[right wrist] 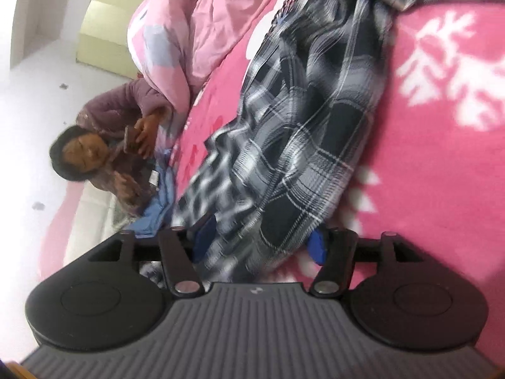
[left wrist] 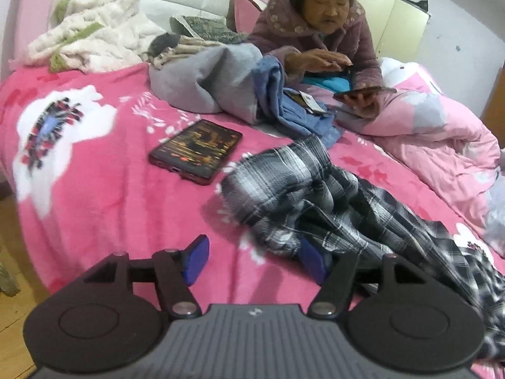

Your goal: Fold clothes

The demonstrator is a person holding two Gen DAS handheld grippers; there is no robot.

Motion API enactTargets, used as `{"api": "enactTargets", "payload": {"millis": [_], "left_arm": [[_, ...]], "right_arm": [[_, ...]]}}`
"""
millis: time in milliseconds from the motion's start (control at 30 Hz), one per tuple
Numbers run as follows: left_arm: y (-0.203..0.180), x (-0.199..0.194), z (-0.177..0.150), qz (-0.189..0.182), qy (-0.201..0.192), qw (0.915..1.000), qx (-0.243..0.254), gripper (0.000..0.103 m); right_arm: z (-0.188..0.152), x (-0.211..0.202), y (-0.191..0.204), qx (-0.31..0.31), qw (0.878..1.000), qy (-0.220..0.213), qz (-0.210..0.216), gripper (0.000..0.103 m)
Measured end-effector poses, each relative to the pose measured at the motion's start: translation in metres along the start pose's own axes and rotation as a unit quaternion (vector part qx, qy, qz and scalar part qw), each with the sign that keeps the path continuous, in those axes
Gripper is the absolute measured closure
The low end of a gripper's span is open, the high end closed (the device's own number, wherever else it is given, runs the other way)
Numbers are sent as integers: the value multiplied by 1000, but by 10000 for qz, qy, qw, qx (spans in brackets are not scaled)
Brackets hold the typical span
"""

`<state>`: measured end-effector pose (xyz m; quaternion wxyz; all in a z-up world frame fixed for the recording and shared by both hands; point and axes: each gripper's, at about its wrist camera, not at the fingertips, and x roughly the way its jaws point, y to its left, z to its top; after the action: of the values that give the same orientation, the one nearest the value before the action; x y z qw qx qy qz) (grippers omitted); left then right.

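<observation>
The left gripper (left wrist: 255, 260) hangs low over the pink blanket (left wrist: 104, 195), its blue pads spread well apart with nothing pinched; the pad at 3 o'clock sits against the near edge of the plaid garment (left wrist: 318, 195). The right gripper (right wrist: 262, 238), its view rolled sideways, likewise stands wide, with plaid cloth lying loosely in the gap and neither pad pressing it. The garment lies crumpled on the blanket, running from the left gripper's 1 o'clock out toward 4 o'clock. Beyond it, at 11 o'clock, a dark phone (left wrist: 195, 151) lies face up. Farther off, at 12 to 1 o'clock, gray and blue clothes (left wrist: 240, 91) are heaped beside a seated person (left wrist: 318, 31) with a phone.
</observation>
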<state>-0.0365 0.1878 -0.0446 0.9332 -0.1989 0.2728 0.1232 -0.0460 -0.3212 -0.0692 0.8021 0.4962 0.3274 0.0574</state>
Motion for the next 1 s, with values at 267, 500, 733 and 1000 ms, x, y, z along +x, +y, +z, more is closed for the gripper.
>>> {"api": "enactTargets", "payload": {"millis": [267,500,733,1000], "left_arm": [[6,-25,17,-72,-603,9981,-43,30],[-15,0,26,-508,-778,9955,195,29],[-32,19,21,-774,-983,9889,801,26],[-38,23,14,-1091,-1136,9780,1364,26]], "right_arm": [[-13,-40,20,-850,9934,-384,-666,37],[-12,-36,67,-1762,9765,-727,-1002,37],[-17,0,95,-1967,9718,-632,-1139,37],[-29,31,126,-2405,9568,-683,-1485,37]]}}
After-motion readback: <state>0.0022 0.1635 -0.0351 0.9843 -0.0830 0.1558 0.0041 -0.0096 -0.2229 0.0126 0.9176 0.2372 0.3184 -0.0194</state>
